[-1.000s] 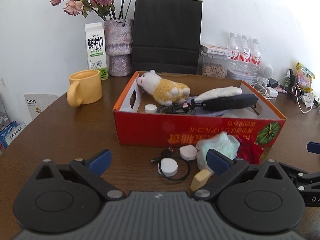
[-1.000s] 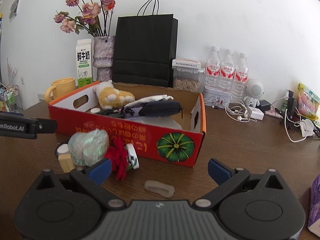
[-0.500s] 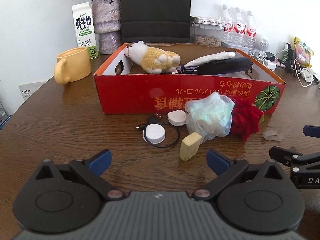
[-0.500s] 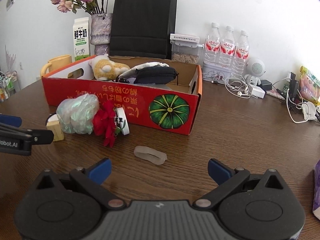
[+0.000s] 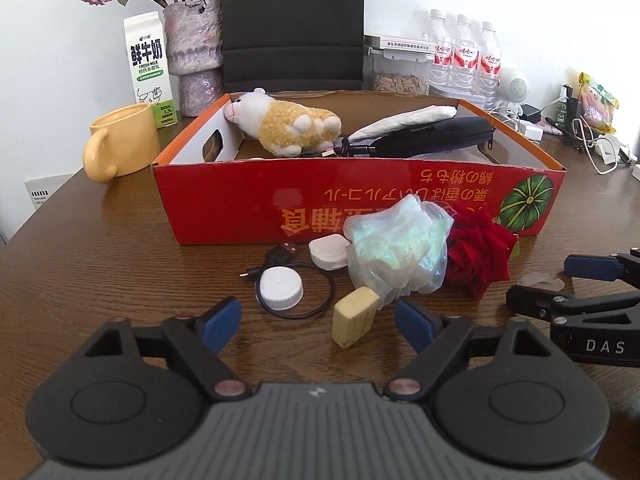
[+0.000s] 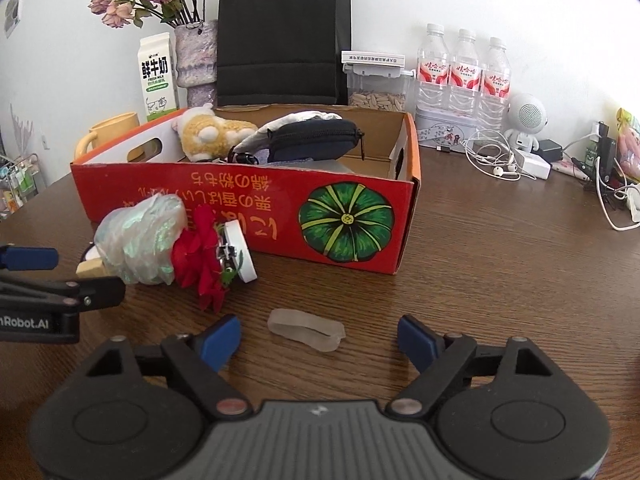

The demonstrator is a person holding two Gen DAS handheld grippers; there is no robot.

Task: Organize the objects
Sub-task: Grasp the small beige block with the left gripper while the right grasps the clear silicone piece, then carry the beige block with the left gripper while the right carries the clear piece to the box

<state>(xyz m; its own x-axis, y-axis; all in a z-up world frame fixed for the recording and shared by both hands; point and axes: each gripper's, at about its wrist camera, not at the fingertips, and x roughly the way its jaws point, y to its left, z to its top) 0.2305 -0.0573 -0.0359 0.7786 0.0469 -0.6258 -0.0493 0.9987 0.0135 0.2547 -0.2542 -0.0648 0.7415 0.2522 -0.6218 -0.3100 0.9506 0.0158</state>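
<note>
Centre frame, red box (image 5: 360,200) holding plush sheep (image 5: 292,126) and black pouch (image 5: 436,136); left gripper (image 5: 318,322), right gripper (image 6: 320,338): jaws apart, just narrowing, gripping nothing.

The left gripper (image 5: 318,326) and right gripper (image 6: 319,339) look alike: matte black linkage arms, blue pads (image 6: 222,338) on the fingertips, silver pivot screws, round black discs beside a ribbed grey body, white lettering along the side.
</note>
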